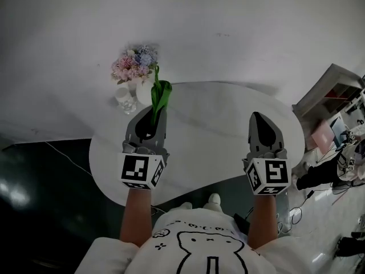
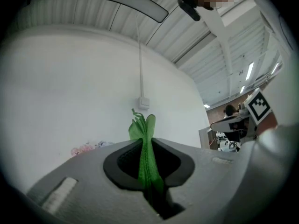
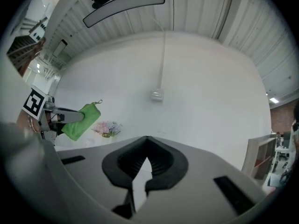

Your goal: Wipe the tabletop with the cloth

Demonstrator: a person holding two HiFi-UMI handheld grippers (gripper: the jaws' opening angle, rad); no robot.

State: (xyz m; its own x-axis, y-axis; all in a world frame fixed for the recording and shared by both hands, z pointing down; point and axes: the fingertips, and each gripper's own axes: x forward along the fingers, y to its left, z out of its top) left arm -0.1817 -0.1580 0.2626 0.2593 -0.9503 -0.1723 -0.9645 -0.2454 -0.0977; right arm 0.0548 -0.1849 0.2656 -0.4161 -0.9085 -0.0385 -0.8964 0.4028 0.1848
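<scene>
Head view alone showed the white tabletop (image 1: 211, 124); both forearms reached in from 6 o'clock, with the grippers pointing toward 12 o'clock above it. The left gripper (image 1: 153, 114), near the table's 10 o'clock side, had its jaws clamped on the green cloth (image 1: 160, 93), which stood upright off the surface. The right gripper (image 1: 258, 119), toward 3 o'clock, had its jaws pressed together on nothing. Flowers (image 1: 136, 63) stood at the table's 11 o'clock edge. Right gripper view alone showed a wall switch (image 3: 157, 95).

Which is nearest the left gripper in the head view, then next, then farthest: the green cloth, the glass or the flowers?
1. Green cloth: clamped in the left gripper itself.
2. Glass: just ahead, to its left.
3. Flowers: farther back, by the wall.
</scene>
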